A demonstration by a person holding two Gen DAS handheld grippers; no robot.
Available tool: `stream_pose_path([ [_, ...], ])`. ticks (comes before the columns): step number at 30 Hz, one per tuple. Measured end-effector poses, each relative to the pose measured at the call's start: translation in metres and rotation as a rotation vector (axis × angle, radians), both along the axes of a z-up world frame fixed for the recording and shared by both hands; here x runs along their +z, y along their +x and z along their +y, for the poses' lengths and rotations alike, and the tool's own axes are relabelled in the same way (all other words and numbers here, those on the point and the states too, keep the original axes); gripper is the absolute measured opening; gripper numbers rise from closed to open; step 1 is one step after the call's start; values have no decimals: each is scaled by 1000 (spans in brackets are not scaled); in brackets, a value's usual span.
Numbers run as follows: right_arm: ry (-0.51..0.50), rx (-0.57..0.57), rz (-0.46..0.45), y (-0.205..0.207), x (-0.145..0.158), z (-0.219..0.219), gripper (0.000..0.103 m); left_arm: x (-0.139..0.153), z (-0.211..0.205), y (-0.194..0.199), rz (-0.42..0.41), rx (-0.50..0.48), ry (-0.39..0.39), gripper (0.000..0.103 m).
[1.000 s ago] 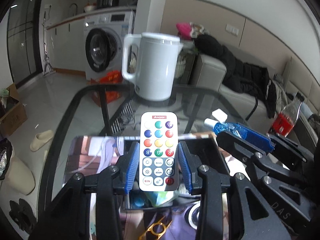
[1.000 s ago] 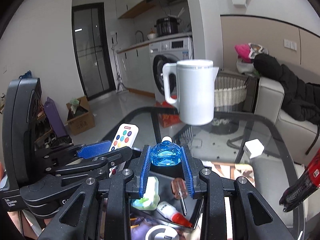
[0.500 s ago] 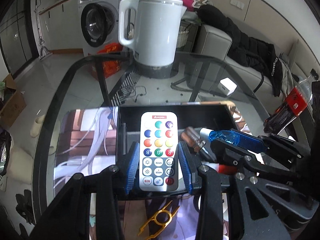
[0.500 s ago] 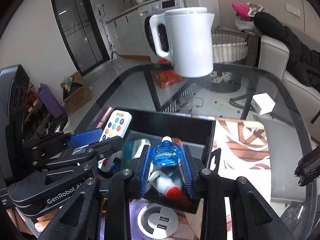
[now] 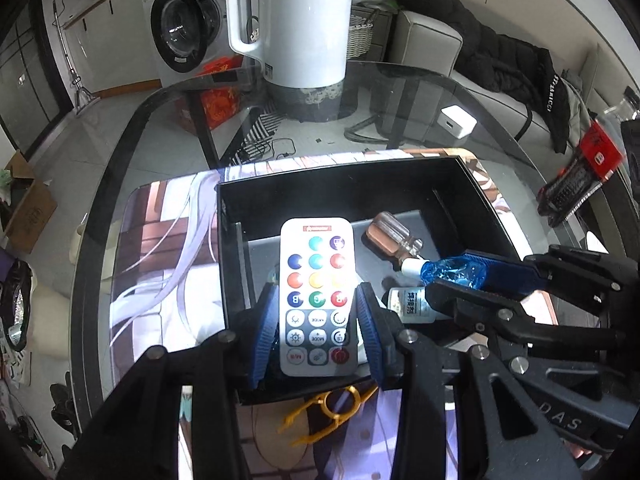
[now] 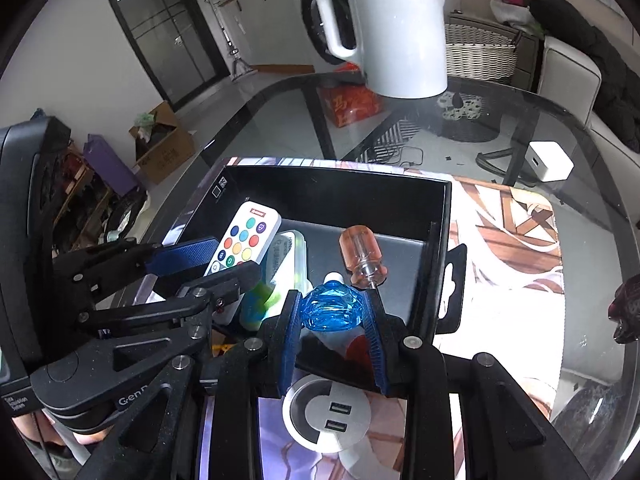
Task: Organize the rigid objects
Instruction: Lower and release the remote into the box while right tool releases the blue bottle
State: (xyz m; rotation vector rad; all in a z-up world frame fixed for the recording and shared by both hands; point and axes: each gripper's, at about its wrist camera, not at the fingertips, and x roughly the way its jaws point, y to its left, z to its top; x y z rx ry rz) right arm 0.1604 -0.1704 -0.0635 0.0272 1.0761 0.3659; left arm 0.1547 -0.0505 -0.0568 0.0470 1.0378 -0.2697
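My left gripper (image 5: 318,332) is shut on a white remote with coloured buttons (image 5: 317,296) and holds it over the left part of a black open box (image 5: 340,188). The remote also shows in the right wrist view (image 6: 244,246). My right gripper (image 6: 332,324) is shut on a small blue bottle with a white cap (image 6: 332,306), held over the box (image 6: 332,184); the bottle also shows in the left wrist view (image 5: 456,272). In the box lie an orange-handled screwdriver (image 6: 362,256), a white case (image 6: 288,256) and a white tube with a red cap (image 5: 408,310).
The box sits on a printed mat (image 5: 168,240) on a glass table (image 6: 540,120). A white kettle (image 5: 300,24) stands at the far edge. A white charger block (image 6: 550,160) is to the right, a yellow clip (image 5: 328,408) and a round USB socket (image 6: 328,412) in front, a red-labelled bottle (image 5: 580,176) at far right.
Both grippers have moved forward and tilted down over the black box, still holding the remote and the blue bottle. The box interior has come into full view.
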Motion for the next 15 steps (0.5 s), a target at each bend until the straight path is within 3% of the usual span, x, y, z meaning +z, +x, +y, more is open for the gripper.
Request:
stream_pose_path([
  [10,-4,20,-6,-11,0,-1,31,0,-2,-10,-8,-11,33,39],
  [15,0,15,-15,-13,3,-2,35,0,4,-7,-10,9,-22,40],
])
